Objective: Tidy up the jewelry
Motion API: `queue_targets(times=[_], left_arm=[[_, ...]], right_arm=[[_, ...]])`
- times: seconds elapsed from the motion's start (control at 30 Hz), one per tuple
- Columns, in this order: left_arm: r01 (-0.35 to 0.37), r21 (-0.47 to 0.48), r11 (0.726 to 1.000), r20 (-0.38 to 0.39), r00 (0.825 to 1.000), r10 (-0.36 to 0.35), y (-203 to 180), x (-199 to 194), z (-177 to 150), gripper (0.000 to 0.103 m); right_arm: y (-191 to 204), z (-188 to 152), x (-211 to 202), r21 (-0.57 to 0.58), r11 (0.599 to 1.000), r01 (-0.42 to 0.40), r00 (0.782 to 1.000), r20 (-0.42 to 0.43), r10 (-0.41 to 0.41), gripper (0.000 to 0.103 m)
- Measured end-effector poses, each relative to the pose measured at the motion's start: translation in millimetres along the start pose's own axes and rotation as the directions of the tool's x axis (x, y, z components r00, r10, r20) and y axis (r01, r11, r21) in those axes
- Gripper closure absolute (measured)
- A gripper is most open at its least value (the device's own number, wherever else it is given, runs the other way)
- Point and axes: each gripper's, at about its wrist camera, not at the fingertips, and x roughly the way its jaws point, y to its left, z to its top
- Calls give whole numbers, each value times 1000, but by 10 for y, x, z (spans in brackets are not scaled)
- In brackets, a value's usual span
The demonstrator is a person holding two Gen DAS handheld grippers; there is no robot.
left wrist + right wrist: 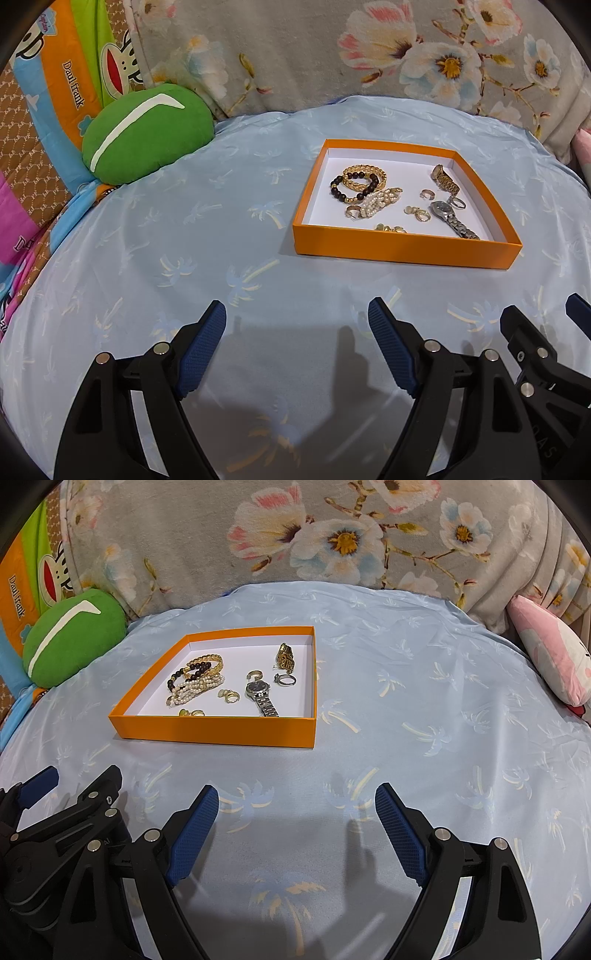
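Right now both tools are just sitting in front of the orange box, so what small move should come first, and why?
Probably ease the right tool forward toward the orange box. Both tools stand open and empty over the blue sheet, well short of the box. The silver watch lies apart from the tangled bracelets, so it looks like the easiest first pick.

Pale blue palm-print sheet (406, 664); floral blanket (258, 535) behind

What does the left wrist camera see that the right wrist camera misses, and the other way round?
Only the left wrist view shows the pink patterned bedding at its left edge. Only the right wrist view shows the pink and white plush pillow. Both share the orange tray of jewelry, the silver watch, the green cushion and both open claws.
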Motion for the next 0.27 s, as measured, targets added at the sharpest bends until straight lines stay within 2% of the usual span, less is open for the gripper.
queue_targets(times=[0.27], left_arm=[[-4,1,1000,-2,1000,4,15,4,6,26]], right_arm=[[4,-1,-1,-1,1000,1,1000,-1,-1,18]])
